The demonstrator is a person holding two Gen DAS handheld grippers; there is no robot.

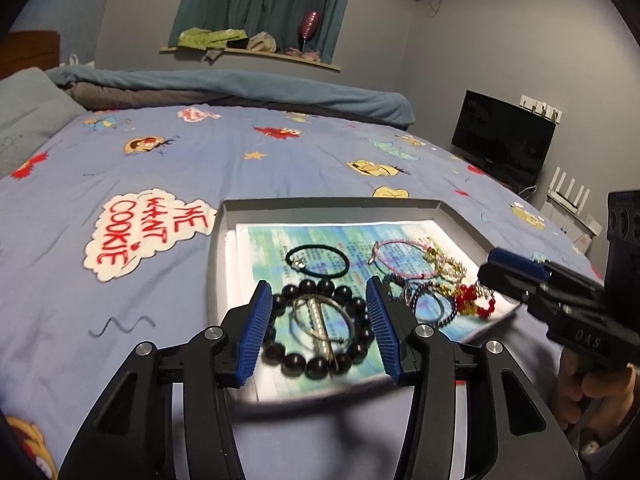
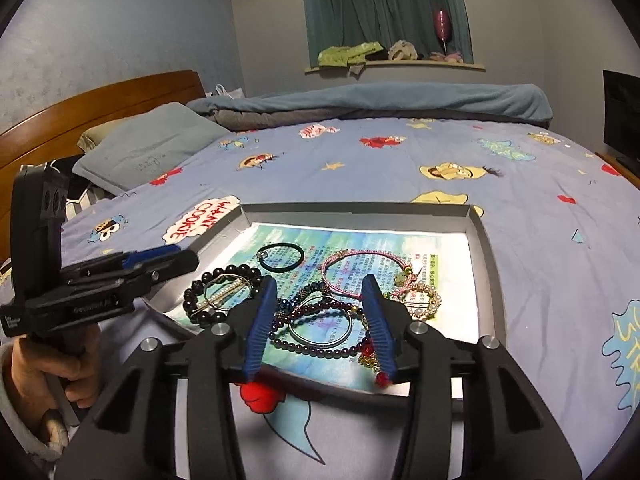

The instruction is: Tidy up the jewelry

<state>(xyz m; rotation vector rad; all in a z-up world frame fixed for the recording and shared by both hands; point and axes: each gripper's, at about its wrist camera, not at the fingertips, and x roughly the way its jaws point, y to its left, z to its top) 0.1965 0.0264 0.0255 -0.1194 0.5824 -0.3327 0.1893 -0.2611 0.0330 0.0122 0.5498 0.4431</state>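
Observation:
A shallow grey tray [image 1: 332,202] [image 2: 360,208] lined with printed paper lies on the bed. My left gripper [image 1: 319,284] is open, its blue pads on either side of a black bead bracelet [image 1: 294,362] [image 2: 192,294] that lies flat with a gold pearl clip [image 1: 320,320] inside it. My right gripper [image 2: 319,279] is open over a tangle of purple bead bracelets [image 2: 304,346] and a silver bangle [image 2: 320,338]. Farther back lie a black hair tie [image 1: 318,262] [image 2: 280,258] and a pink cord bracelet [image 1: 400,258] [image 2: 352,258]. A pearl bracelet [image 2: 424,300] and red beads [image 1: 476,300] sit at the tray's right.
The tray rests on a blue cartoon-print bedsheet [image 1: 120,300] [image 2: 540,280]. Rolled blankets [image 1: 240,88] and a pillow [image 2: 152,148] lie at the far side, a wooden headboard [image 2: 100,100] at the left. A dark screen [image 1: 502,140] stands beyond the bed. A hand [image 2: 52,372] holds the left gripper.

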